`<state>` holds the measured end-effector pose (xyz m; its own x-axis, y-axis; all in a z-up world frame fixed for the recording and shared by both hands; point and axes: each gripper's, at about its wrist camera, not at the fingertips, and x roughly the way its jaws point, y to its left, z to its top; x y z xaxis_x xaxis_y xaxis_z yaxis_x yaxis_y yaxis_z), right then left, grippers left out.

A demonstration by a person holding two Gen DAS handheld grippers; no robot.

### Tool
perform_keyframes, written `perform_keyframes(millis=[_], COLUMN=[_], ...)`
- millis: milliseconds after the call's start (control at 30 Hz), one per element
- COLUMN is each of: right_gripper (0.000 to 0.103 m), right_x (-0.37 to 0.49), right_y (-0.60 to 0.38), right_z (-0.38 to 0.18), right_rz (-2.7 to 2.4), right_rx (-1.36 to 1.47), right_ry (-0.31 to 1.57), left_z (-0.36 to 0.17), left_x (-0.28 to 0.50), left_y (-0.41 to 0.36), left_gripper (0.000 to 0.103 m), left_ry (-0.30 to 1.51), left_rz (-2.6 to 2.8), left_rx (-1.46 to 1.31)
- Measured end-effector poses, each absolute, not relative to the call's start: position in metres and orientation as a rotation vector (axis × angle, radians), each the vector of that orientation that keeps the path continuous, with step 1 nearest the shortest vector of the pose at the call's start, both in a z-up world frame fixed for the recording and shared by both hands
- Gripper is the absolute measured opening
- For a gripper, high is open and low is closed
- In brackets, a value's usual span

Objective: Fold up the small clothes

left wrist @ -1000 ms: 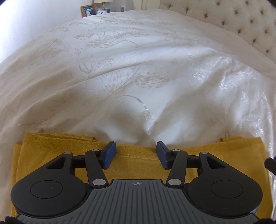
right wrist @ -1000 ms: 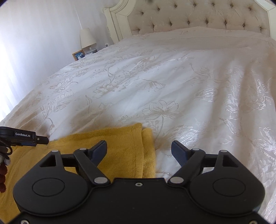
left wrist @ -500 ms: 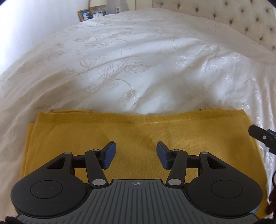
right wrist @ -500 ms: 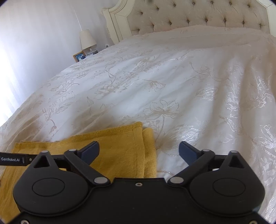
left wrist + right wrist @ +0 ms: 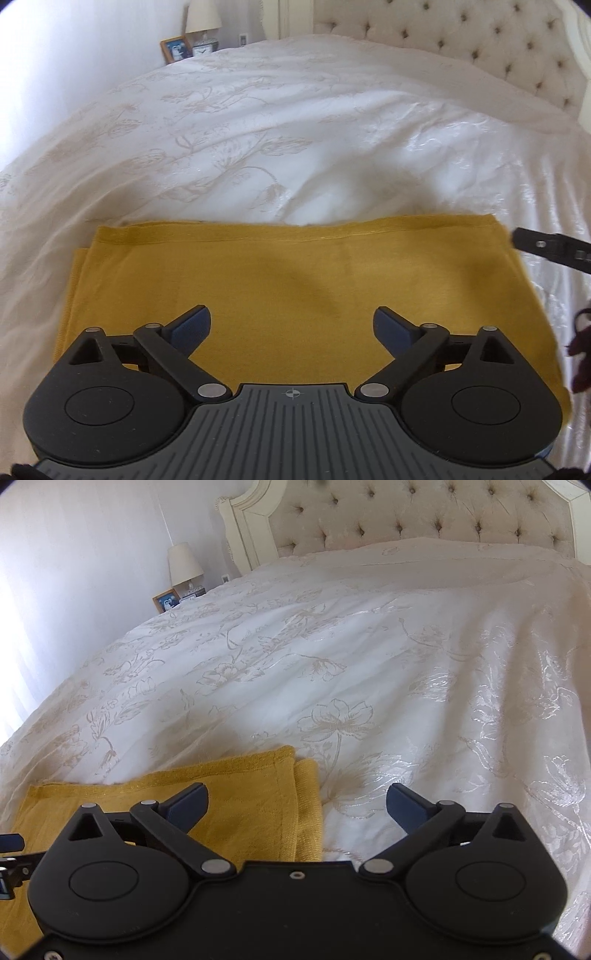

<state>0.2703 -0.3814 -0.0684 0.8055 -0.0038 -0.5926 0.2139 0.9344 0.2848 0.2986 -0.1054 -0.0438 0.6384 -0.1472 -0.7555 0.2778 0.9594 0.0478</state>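
Cloth: we see a folded mustard-yellow cloth [image 5: 295,295] lying flat on the near part of the bed [image 5: 295,129], its layered edges showing at both ends.
Left gripper: our left gripper [image 5: 291,328] hangs above the cloth's middle, jaws opening, nothing between them.
Right gripper: our right gripper [image 5: 297,805] hangs at the cloth's right edge, jaws spread wide and holding nothing.
Background: 1 lamp [image 5: 183,566] and 1 framed photo [image 5: 165,600] stand beside the tufted headboard [image 5: 424,517].
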Motion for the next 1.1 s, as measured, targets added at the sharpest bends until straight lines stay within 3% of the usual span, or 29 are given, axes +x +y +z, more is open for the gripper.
perform_keyframes(millis=[167,233,500,1100], right_gripper=[0.102,0.102,0.102,0.102], right_x=[0.270,0.270,0.272,0.271], right_y=[-0.387,-0.389,-0.394,-0.392], right_z=[-0.067,-0.068,-0.068,-0.068], right_rz=[-0.125,-0.127,-0.126,-0.120], right_rx=[0.372,0.380,0.402,0.400], right_ry=[0.619,0.620,0.623,0.634], left_z=[-0.060,-0.076,-0.083,-0.084], left_x=[0.323,0.329,0.319,0.228], left_y=[-0.112,-0.118,-0.115,-0.083], left_gripper=[0.096,0.103,0.103,0.103], left_ry=[0.881,0.927,0.904,0.930], left_rz=[-0.197,-0.191,-0.191,-0.231], left_rx=[0.212,0.254,0.248,0.218])
